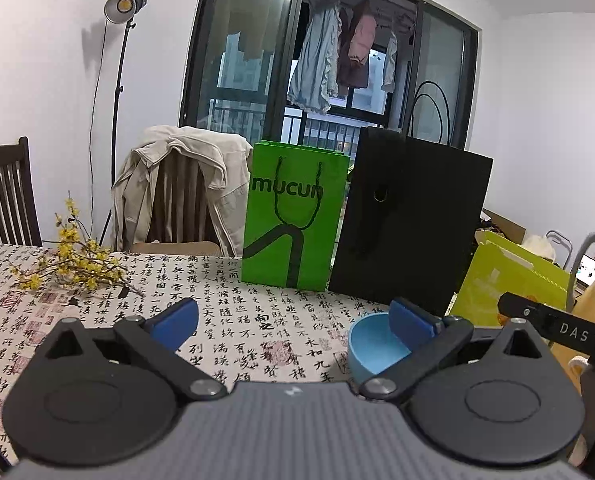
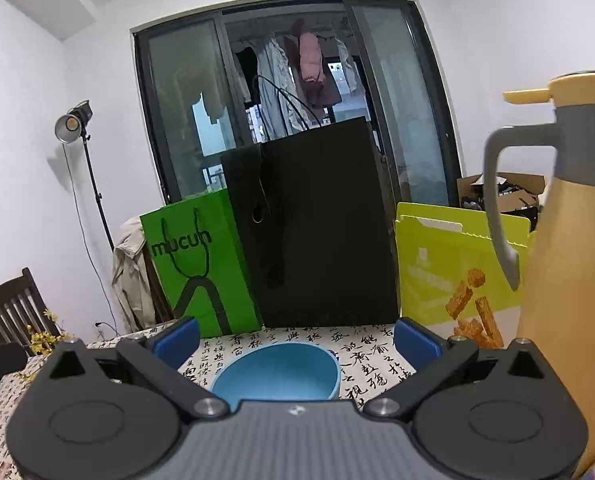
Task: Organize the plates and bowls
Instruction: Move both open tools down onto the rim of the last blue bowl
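Blue bowl (image 2: 277,372) sits on the calligraphy-print tablecloth (image 2: 369,356), centred between our right gripper (image 2: 295,340) fingers, which are spread wide and clear of it. Our left gripper (image 1: 295,318) is wide too, holding nothing, the bowl behind its right fingertip (image 1: 411,326).

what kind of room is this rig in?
Most likely a home dining room in an apartment: a table under a calligraphy-print cloth, a wooden chair beside it, and laundry hanging on a balcony behind sliding glass doors.
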A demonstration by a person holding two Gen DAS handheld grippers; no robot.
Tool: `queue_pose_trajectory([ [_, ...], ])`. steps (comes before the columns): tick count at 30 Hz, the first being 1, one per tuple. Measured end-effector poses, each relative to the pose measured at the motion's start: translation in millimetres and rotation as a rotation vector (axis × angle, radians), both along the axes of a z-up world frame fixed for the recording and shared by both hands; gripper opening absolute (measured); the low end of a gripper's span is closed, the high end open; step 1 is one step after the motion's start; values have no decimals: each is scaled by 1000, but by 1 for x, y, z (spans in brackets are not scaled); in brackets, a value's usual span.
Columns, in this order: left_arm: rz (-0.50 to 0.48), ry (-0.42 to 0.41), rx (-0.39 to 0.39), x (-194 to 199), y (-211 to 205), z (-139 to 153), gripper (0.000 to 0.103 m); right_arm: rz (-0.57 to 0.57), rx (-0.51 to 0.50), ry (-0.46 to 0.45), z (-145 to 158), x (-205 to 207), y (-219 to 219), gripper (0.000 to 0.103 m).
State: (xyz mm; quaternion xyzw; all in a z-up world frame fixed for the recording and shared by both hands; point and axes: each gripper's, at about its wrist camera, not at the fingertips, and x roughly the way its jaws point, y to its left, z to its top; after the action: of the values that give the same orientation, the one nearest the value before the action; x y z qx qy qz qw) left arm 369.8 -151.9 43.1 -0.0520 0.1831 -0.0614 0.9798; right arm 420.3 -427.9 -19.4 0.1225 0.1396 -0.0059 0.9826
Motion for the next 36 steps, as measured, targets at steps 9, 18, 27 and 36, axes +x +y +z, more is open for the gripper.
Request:
queue_pose_trajectory([
  [9, 16, 9, 68, 39, -30, 6, 103, -6, -19, 70, -11, 39, 3, 103],
  [18, 24, 36, 118, 80, -57, 4, 103, -14, -26, 146, -47, 69, -1, 103],
  [27, 71, 97, 125, 124, -82, -20, 103, -47, -4, 190, -71, 85, -14, 103],
  [36, 97, 191, 127, 147, -84, -51, 103, -60, 39, 233, -87, 95, -24, 103],
])
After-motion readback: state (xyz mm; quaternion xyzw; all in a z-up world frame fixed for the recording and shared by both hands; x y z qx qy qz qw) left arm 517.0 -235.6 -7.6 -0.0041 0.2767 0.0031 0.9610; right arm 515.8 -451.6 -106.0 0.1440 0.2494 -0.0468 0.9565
